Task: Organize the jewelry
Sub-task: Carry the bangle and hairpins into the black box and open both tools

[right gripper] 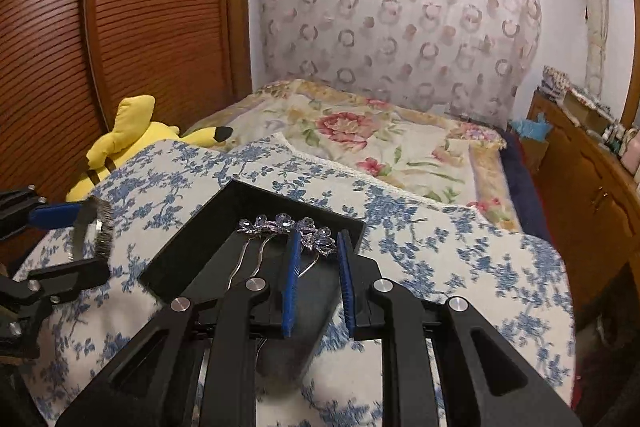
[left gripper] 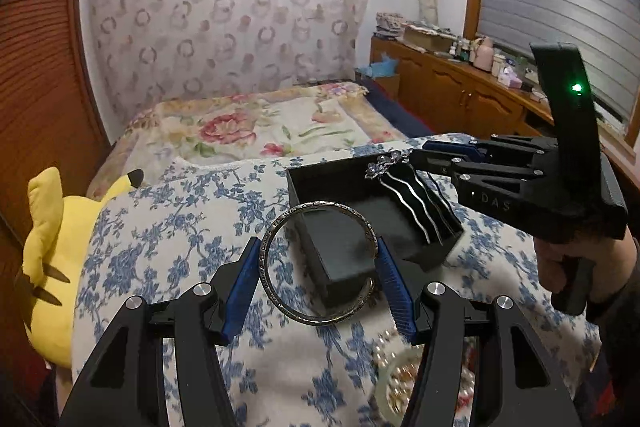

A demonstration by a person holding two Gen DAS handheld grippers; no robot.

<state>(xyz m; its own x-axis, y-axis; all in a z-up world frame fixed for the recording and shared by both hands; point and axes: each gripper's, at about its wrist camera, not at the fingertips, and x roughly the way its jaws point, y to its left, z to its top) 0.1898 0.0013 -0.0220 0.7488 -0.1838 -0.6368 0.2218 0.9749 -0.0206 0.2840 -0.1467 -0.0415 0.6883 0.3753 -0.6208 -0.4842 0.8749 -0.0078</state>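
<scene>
Bangle [left gripper: 318, 263], silver with an engraved band and an open gap, sits between the blue pads of the left gripper [left gripper: 318, 281]; jaws about half open, both pads pressing on the ring's outer sides, so it is gripped and held above the blue floral quilt [left gripper: 160, 235]. Right gripper [right gripper: 318, 279] holds the jewelled hair comb [right gripper: 288, 227]: jaws narrow, the wavy metal prongs caught between the pads, the crystal flower head projecting beyond the fingertips. In the left wrist view the comb hangs over the far right part of the black tray [left gripper: 316, 175], prongs slanting down toward the tray floor; whether the prong tips touch the floor cannot be told. Tray is a shallow open box lying on the quilt, with a dark rectangular block [left gripper: 340, 251] inside its near end, seen partly through the bangle's ring. A person's hand [left gripper: 568, 267] grips the handle of the right gripper. Beaded jewellery pieces [left gripper: 400, 375] lie blurred on the quilt below the left gripper. Yellow plush toy [left gripper: 52, 255] rests at the quilt's left edge, beside the slatted wooden doors [right gripper: 120, 27].
</scene>
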